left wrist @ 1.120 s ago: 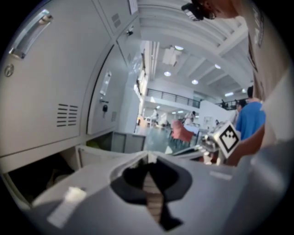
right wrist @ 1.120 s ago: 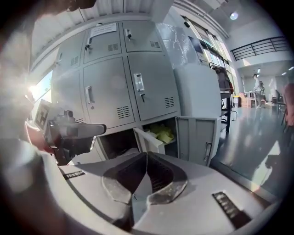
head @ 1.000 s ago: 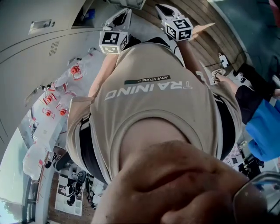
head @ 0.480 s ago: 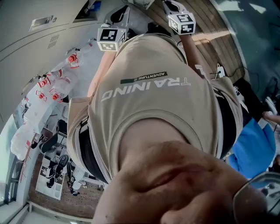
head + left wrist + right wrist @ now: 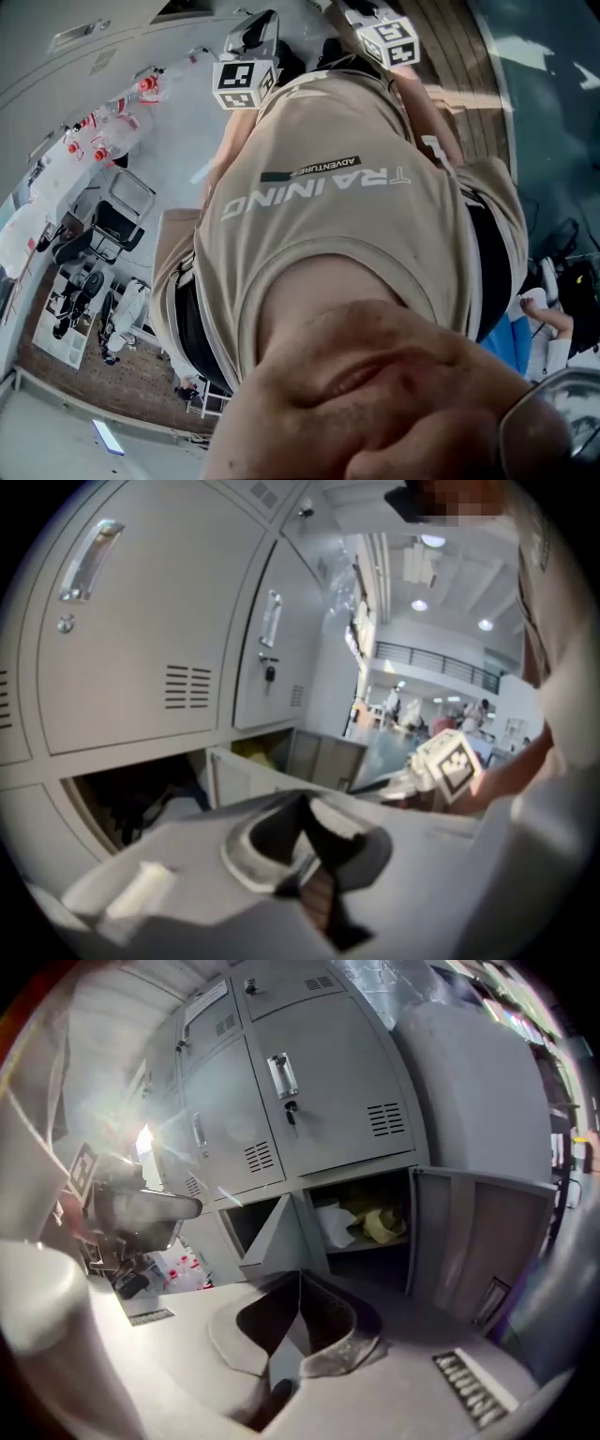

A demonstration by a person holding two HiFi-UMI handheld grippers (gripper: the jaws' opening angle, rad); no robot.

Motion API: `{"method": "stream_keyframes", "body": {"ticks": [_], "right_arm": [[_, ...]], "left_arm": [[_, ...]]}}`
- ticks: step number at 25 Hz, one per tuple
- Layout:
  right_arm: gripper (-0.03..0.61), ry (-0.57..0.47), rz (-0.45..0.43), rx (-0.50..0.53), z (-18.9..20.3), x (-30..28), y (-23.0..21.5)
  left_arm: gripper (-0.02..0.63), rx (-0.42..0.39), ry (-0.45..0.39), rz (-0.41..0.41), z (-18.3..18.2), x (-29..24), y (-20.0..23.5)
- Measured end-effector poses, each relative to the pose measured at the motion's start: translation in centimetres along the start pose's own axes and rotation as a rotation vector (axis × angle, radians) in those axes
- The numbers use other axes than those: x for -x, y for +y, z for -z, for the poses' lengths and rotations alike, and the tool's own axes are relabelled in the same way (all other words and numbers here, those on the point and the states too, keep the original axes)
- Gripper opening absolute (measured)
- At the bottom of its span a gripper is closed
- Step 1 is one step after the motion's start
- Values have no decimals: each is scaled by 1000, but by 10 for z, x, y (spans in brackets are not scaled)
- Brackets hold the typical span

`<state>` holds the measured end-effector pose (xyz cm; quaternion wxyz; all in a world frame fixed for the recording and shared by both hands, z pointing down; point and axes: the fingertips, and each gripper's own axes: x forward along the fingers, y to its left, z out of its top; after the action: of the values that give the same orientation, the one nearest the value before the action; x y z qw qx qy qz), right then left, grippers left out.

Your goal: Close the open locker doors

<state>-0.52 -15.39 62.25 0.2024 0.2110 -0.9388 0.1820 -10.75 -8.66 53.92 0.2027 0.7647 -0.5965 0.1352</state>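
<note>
In the right gripper view, grey lockers (image 5: 319,1101) fill the wall, with closed doors above. Two bottom compartments stand open: one holds yellow and white stuff (image 5: 370,1222) with its door (image 5: 478,1237) swung out right; the other's door (image 5: 272,1232) hangs ajar. My right gripper (image 5: 298,1312) is shut and empty, pointed at them from a distance. My left gripper (image 5: 305,841) is shut and empty too, facing a dark open compartment (image 5: 141,794) and an open door (image 5: 323,757). In the head view both grippers' marker cubes, left (image 5: 242,82) and right (image 5: 389,42), show above the person's beige shirt (image 5: 328,206).
The head view is mostly filled by the person's torso. Wrapped bottles with red caps (image 5: 112,131) lie by the locker wall, and a black chair (image 5: 112,225) stands on the floor. Another person in blue (image 5: 544,323) is at the lower right.
The head view has swung: the lockers and bottles slid toward the upper left and floor with chairs came in. Both grippers stay raised near the top, both still shut.
</note>
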Motion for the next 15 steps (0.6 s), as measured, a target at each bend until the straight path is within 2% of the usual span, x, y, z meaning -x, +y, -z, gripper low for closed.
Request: {"method": "stream_keyframes", "body": {"ticks": [3,7,15], "right_arm": [[15,22,-100,8,-3,10,8],[15,37,-170,10,-1,10,19],[15,66,-333,73,-7,1,67]], "left_arm": [[-2,26,17,-63,-6,11,-13],[-2,43,35,-133,0,19,-9],[-2,81,3,-230,-5,42,5]]}}
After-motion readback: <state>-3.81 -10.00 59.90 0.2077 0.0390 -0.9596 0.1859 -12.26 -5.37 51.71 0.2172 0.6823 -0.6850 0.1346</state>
